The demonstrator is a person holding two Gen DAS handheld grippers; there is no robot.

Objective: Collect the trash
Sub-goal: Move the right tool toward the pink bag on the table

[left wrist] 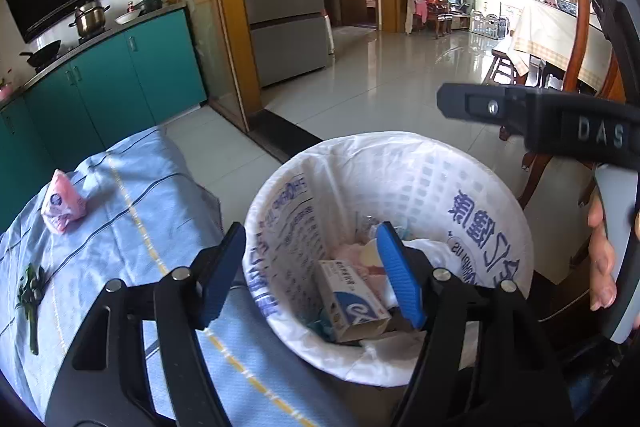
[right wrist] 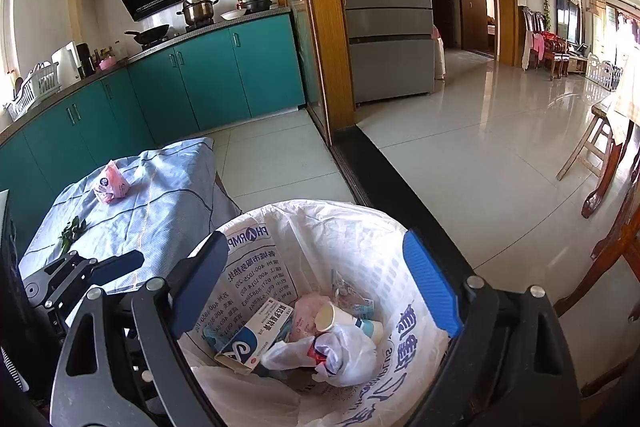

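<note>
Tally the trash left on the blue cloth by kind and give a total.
Pink wrappers: 1
Green leafy sprigs: 1
Total on the cloth: 2

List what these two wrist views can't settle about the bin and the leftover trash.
- Trash bin: its base and outside are cut off by the bottom edge and hidden by the bag liner in both views.
- Medicine box: small print too small to read; in the left wrist view the left gripper finger overlaps it.
- Pink packet: label too small to read.
- Green sprig: type unclear.
</note>
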